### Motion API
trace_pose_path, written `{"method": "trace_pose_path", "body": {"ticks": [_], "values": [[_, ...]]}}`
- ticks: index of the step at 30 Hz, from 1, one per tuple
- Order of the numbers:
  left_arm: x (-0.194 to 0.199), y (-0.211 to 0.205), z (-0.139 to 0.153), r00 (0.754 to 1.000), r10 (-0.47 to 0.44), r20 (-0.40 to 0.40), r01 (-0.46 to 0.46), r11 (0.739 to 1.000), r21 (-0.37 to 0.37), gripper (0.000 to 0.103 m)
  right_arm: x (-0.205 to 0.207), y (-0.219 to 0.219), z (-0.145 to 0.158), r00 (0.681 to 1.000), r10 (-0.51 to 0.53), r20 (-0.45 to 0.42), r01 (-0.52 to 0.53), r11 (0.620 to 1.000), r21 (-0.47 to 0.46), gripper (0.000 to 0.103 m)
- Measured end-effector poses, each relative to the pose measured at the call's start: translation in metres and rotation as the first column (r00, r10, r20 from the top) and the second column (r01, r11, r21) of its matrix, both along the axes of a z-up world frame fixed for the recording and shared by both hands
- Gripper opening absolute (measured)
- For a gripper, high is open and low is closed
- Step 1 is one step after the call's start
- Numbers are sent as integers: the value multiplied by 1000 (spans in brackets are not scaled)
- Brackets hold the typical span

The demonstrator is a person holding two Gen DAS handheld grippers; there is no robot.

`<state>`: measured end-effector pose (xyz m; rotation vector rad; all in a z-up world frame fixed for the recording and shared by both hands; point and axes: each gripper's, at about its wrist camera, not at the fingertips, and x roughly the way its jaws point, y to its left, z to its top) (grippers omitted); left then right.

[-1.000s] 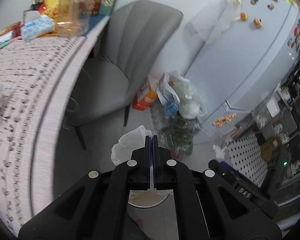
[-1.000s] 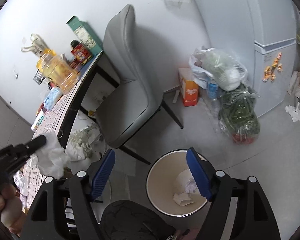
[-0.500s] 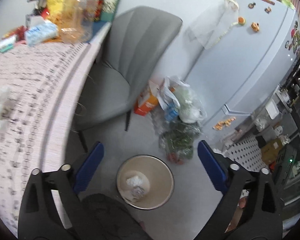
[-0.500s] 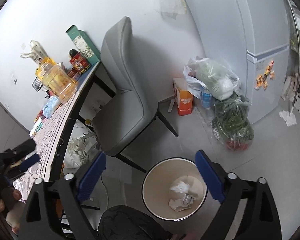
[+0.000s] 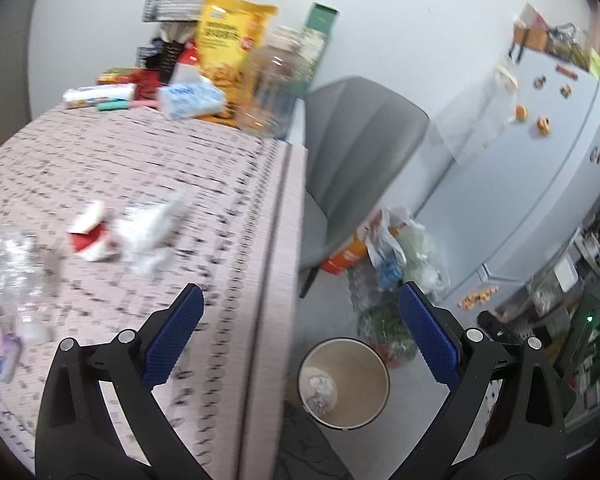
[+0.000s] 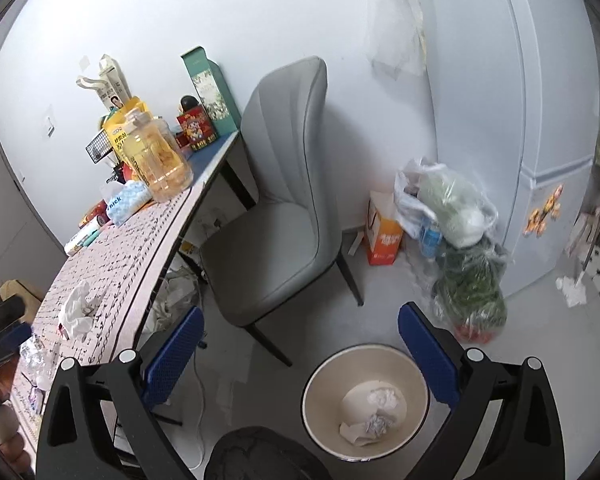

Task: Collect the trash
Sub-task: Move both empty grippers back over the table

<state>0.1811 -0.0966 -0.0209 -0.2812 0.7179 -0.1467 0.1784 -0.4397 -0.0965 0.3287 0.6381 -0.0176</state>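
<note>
A round beige trash bin (image 5: 344,384) stands on the floor beside the table, with crumpled paper and foil inside; it also shows in the right wrist view (image 6: 365,400). My left gripper (image 5: 300,340) is open and empty above the table edge. On the patterned tablecloth (image 5: 100,168) lie a crumpled white tissue (image 5: 152,228), a red and white wrapper (image 5: 90,236) and clear plastic (image 5: 12,264). My right gripper (image 6: 300,352) is open and empty above the floor near the bin. The tissue (image 6: 76,312) shows at the left of that view.
A grey chair (image 6: 284,184) stands by the table. Food packs, a clear jar (image 6: 156,160) and boxes crowd the table's far end. Bags of vegetables (image 6: 460,248) and an orange carton (image 6: 382,232) sit on the floor by the fridge (image 6: 520,120).
My left gripper opened and dropped its white tissue into the bin, then swung left and up over the table. My right gripper stayed open and rose a little.
</note>
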Motion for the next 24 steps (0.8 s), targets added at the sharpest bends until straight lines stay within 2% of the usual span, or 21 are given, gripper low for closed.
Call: {"method": "trace_pose_path", "body": {"ticks": [4,6,10,17,19,24], "values": [[-24,41,5,997,67,36,-67,998,6,97,-4,18,13,997,62,38,-62,998,3,95],[-34,61,6,992,113,50,-114,993,14,97,-3,32,14,995,99,23,-99,995,5,95],[-53,104,0,977,204,56,-205,979,10,97,3,76,17,972,235,8,-235,971,38,95],[-85,171,-4,925,373,64,-374,927,-5,97,6,162,28,916,399,43,-400,917,12,95],[-92,183,-2,911,408,60,-408,913,-9,97,6,175,32,906,420,59,-422,907,18,95],[-100,195,-5,895,443,46,-444,896,13,97,14,189,35,891,451,59,-453,891,34,95]]}}
